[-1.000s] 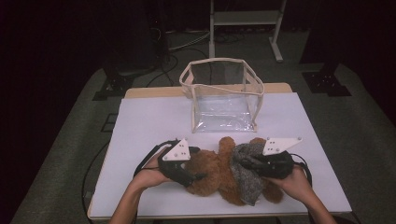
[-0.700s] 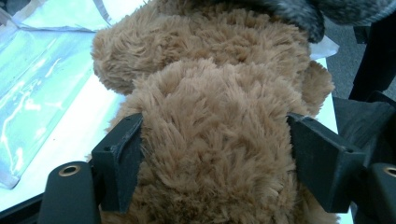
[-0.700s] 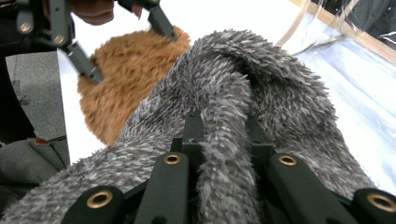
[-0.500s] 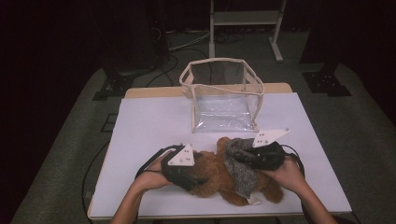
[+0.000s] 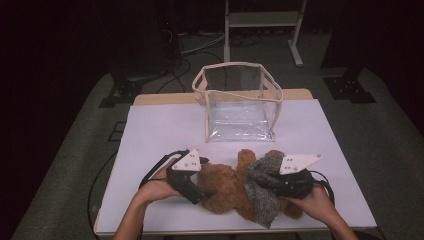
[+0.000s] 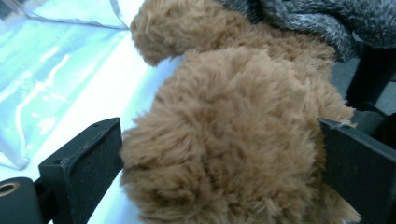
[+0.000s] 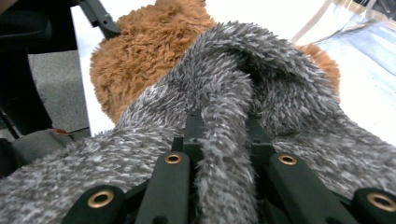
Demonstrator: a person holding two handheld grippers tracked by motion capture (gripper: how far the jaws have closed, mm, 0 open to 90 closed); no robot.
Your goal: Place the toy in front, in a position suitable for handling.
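I am holding the left gripper (image 5: 200,187) against the brown plush bear (image 5: 227,187), which is lying on the white table (image 5: 160,130) at the near edge, toward six o'clock of the tabletop. In the left gripper view, its jaws are standing wide on either side of the bear's (image 6: 233,140) rounded fur; they have just been opening, and the fur is bulging between them, touching both inner faces. I cannot tell whether the pads are pressing.

I am keeping the right gripper (image 5: 255,181) clamped on a fold of the grey fuzzy cloth (image 5: 262,192). In the right gripper view, the jaws are pinching a ridge of that cloth (image 7: 224,140) tightly between them.

The cloth is draping over the bear's right-hand part, at three o'clock of the brown body. The clear plastic bag (image 5: 240,102) is standing upright and open-topped at twelve o'clock from the bear, just beyond it and apart.
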